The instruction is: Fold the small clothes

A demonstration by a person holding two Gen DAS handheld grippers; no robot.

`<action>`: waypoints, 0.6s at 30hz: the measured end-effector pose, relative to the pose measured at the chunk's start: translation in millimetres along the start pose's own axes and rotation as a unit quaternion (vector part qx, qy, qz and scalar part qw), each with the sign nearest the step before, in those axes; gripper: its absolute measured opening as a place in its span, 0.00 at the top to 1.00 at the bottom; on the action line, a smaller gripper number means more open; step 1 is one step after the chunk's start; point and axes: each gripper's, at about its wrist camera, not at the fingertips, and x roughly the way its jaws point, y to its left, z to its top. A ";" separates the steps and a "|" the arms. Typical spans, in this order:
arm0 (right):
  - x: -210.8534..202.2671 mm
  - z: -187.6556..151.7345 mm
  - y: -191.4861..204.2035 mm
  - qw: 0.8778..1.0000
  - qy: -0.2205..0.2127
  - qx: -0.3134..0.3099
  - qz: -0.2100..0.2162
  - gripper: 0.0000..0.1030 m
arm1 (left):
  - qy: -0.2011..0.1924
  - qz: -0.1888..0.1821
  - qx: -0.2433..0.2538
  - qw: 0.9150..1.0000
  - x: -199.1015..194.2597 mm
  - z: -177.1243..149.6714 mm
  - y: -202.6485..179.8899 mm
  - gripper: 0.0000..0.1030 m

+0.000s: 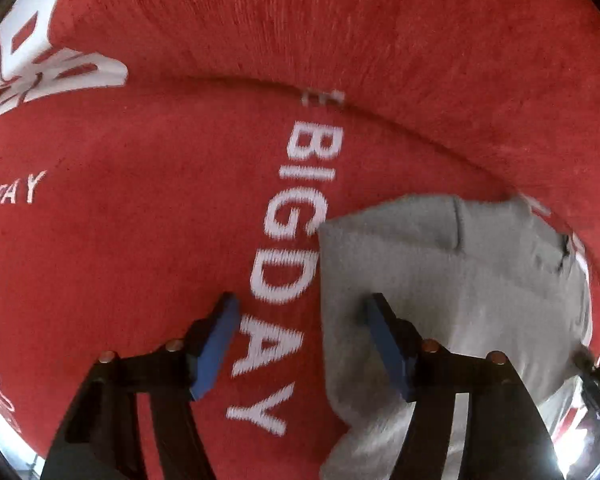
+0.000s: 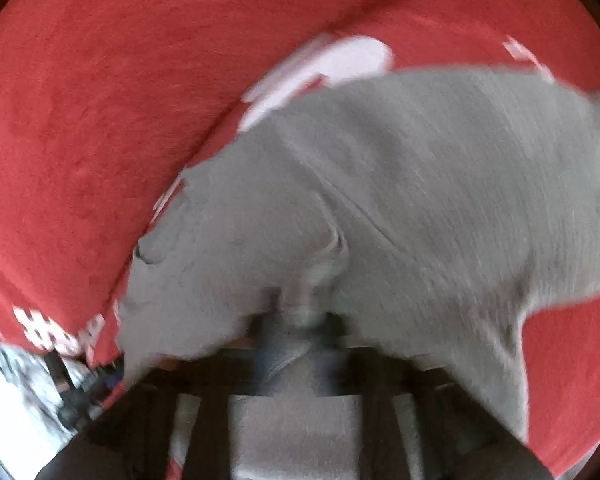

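A small grey garment point(image 1: 452, 280) lies on a red blanket point(image 1: 140, 240) with white "BIG DAY" lettering. My left gripper point(image 1: 300, 308) points straight down with its blue pads apart. Its right finger point(image 1: 388, 344) hangs over the garment's left edge and its left finger point(image 1: 216, 344) over bare blanket; nothing is pinched between them. In the right wrist view the grey garment point(image 2: 420, 184) fills the middle, blurred. My right gripper point(image 2: 300, 312) is shut on a bunched fold of the grey cloth at its near edge, the fabric puckering up at the fingertips.
The red blanket point(image 2: 80, 140) covers the whole surface and has a raised fold across its far side. At the lower left of the right wrist view the blanket's edge drops off beside dark hardware point(image 2: 72, 392) and pale ground.
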 end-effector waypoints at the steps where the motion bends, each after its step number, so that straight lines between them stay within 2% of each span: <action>1: -6.5 4.4 10.8 0.999 -0.013 -0.030 0.007 0.93 | -0.003 -0.001 0.002 1.000 -2.4 1.2 -2.2 0.34; 3: -16.7 13.0 27.4 0.996 -0.034 -0.084 0.005 0.93 | -0.003 0.001 0.009 1.000 -3.8 1.7 -4.9 0.34; 5: -15.7 23.1 26.5 0.994 -0.042 -0.099 -0.021 0.93 | 0.006 0.005 0.019 1.000 -0.9 1.4 -7.7 0.34; 7: -5.5 30.4 12.3 0.996 -0.025 -0.074 -0.037 0.87 | 0.009 0.002 0.016 1.000 0.1 1.3 -8.3 0.34; 8: 3.0 31.8 -1.0 0.997 -0.001 -0.043 -0.065 0.81 | 0.010 -0.001 0.015 1.000 0.1 2.3 -8.5 0.34; 9: 4.9 29.1 -7.0 0.997 0.007 -0.025 -0.079 0.71 | 0.011 -0.005 0.013 1.000 0.2 3.9 -9.4 0.34; 11: -2.5 13.5 -11.5 0.999 0.002 0.000 -0.053 0.67 | 0.013 -0.016 0.017 1.000 1.9 7.2 -11.0 0.34; 12: -5.3 -2.2 -3.6 1.000 0.011 0.001 -0.022 0.64 | 0.012 -0.017 0.021 1.000 2.8 7.4 -13.5 0.37; 13: -4.1 -12.9 3.7 1.000 0.020 0.000 0.009 0.63 | 0.011 -0.022 0.030 0.999 2.6 8.1 -16.2 0.50; 14: 0.4 -31.4 18.2 0.998 0.040 -0.004 0.053 0.63 | 0.012 -0.025 0.034 0.999 2.8 9.5 -17.1 0.57; 16: 26.6 -77.1 59.8 0.985 0.107 -0.023 0.133 0.63 | 0.015 -0.040 0.042 0.998 2.3 11.8 -20.2 0.66; 18: 56.0 -111.9 96.1 0.969 0.162 -0.031 0.182 0.63 | 0.017 -0.047 0.045 0.998 2.3 13.3 -21.6 0.69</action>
